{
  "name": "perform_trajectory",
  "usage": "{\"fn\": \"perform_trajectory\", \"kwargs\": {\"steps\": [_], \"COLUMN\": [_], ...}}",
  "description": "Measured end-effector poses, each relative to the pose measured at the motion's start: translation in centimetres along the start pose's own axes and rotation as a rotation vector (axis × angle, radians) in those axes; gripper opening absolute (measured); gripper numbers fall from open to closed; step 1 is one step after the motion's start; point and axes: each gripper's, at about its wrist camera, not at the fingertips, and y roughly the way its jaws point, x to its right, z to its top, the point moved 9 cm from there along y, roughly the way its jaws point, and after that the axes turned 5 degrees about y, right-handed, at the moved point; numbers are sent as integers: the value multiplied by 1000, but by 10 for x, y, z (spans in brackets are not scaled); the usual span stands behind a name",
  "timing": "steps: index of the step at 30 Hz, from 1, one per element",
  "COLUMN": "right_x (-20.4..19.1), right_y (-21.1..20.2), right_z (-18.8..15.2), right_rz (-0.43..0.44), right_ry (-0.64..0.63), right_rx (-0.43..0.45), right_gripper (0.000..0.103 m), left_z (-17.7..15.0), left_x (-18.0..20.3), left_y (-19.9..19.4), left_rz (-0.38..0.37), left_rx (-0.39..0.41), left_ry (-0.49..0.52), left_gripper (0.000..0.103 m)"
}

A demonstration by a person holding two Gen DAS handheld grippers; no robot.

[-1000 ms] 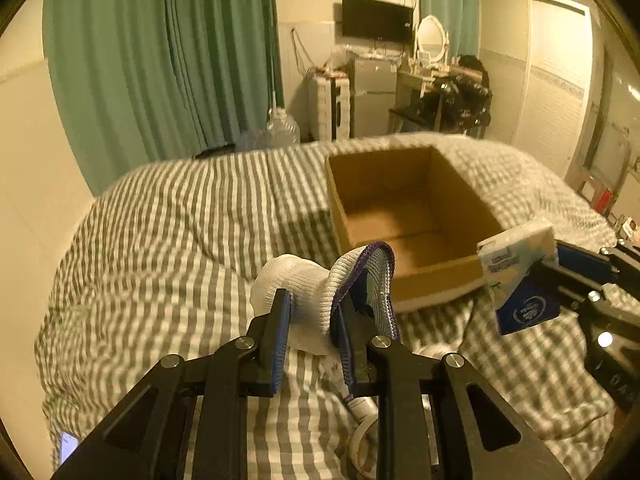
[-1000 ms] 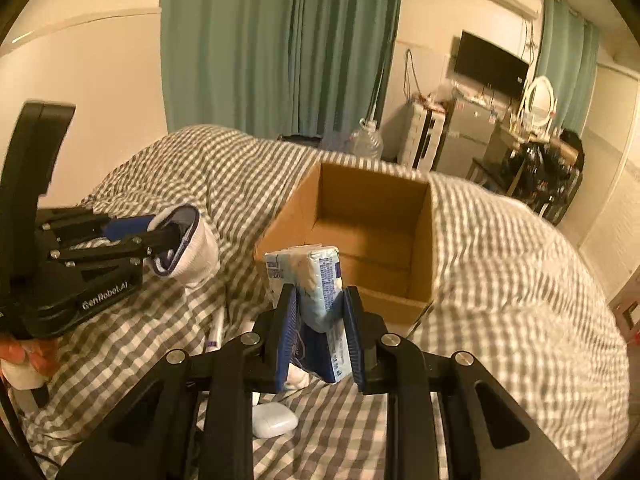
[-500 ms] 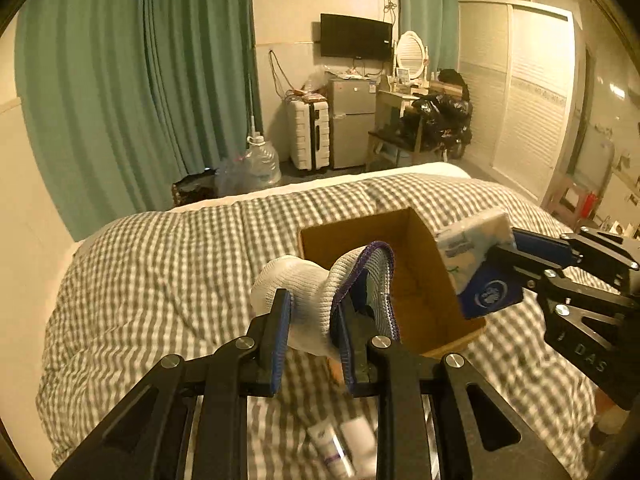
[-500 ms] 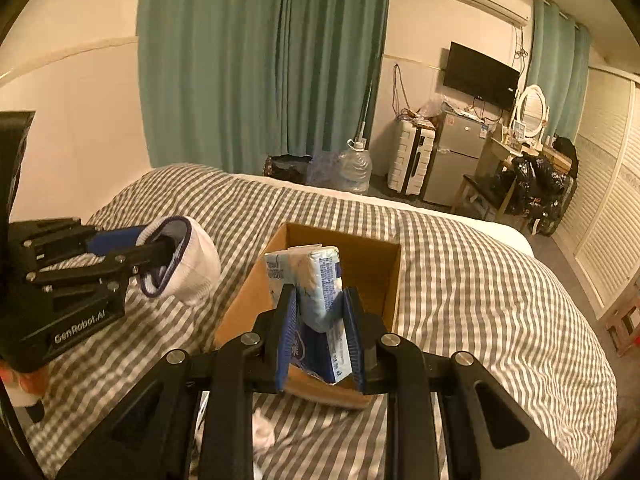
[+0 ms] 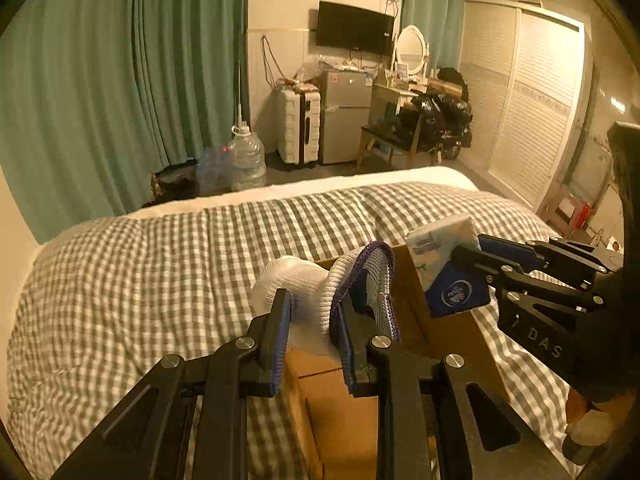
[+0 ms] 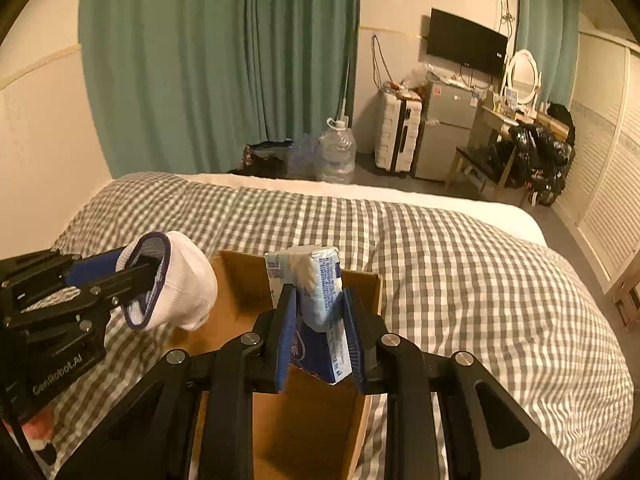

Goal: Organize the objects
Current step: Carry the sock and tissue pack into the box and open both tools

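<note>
My left gripper [image 5: 310, 316] is shut on a white sock with a purple cuff [image 5: 316, 296] and holds it above the open cardboard box [image 5: 340, 412]. My right gripper [image 6: 320, 320] is shut on a blue-and-white tissue pack [image 6: 316, 292] and holds it over the same box [image 6: 304, 432]. The left gripper with the sock [image 6: 176, 284] shows at the left of the right wrist view. The right gripper with the pack [image 5: 444, 268] shows at the right of the left wrist view. The box's inside is mostly hidden by the fingers.
The box sits on a bed with a grey checked cover [image 6: 460, 264]. Beyond the bed's far edge are green curtains [image 5: 120, 80], water jugs [image 5: 244, 160], a white suitcase [image 5: 298, 124], a small fridge and a cluttered desk.
Both grippers have risen and moved forward over the box with their loads. The box now lies right under the fingers, and the small items on the cover have dropped out of view.
</note>
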Motion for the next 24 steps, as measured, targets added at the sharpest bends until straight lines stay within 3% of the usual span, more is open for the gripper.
{"fn": "perform_trajectory", "kwargs": {"steps": [11, 22, 24], "right_x": [9, 12, 12], "right_y": [72, 64, 56], "right_z": [-16, -18, -11], "right_rz": [4, 30, 45], "right_ry": [5, 47, 56], "right_rx": [-69, -53, -40], "right_gripper": [23, 24, 37], "left_z": [-19, -38, -39], "left_x": [18, 33, 36], "left_y": [56, 69, 63], "left_rz": [-21, -42, -57], "left_rx": [-49, -91, -93], "left_ry": [43, 59, 61], "left_gripper": [22, 26, 34]}}
